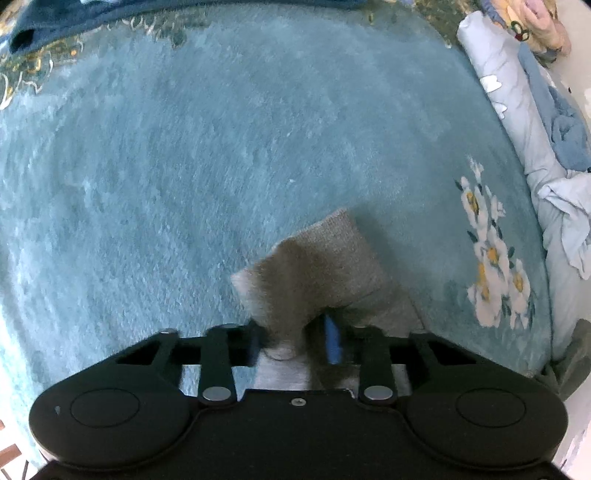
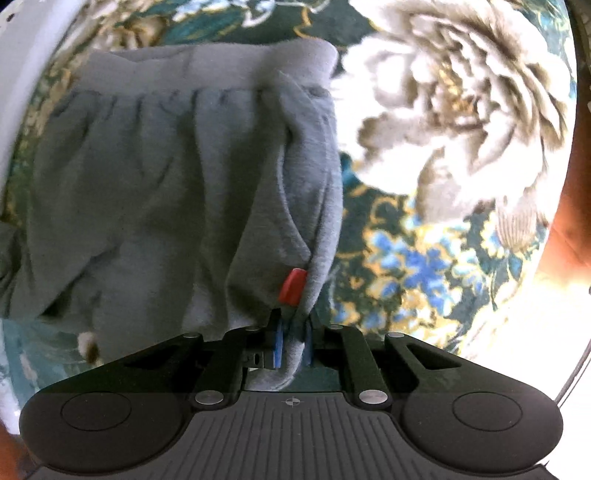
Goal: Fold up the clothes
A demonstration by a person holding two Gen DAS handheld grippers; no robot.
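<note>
- Low centre of the left wrist view: left claw point(image 1: 295, 341) is closed down on a bunch of the grey garment point(image 1: 314, 266), the ribbed cuff end standing up past the fingers over the teal blanket point(image 1: 184, 147).
- Low centre of the right wrist view: right claw point(image 2: 291, 345) is pinched shut on a fold of the same grey garment point(image 2: 147, 177), near its gathered waistband at the top of frame; a small red tag point(image 2: 292, 285) sits just above the fingers.
- Step in hand, as I judge it: both ends gripped, the garment ready to be lifted or spread for a fold.
- Next move calls for pulling the two grips apart evenly so the cloth goes flat, then laying it on bare blanket.
- Around: white flower print point(image 1: 491, 254) at right of the left view, pale bedding point(image 1: 517, 122) bunched along the right edge, dark blue cloth point(image 1: 74, 18) upper left.
- Right view shows a large floral pattern point(image 2: 461, 110) to the right.
- Nothing lies on the open blanket ahead; the bunched bedding could catch a wide swing.
</note>
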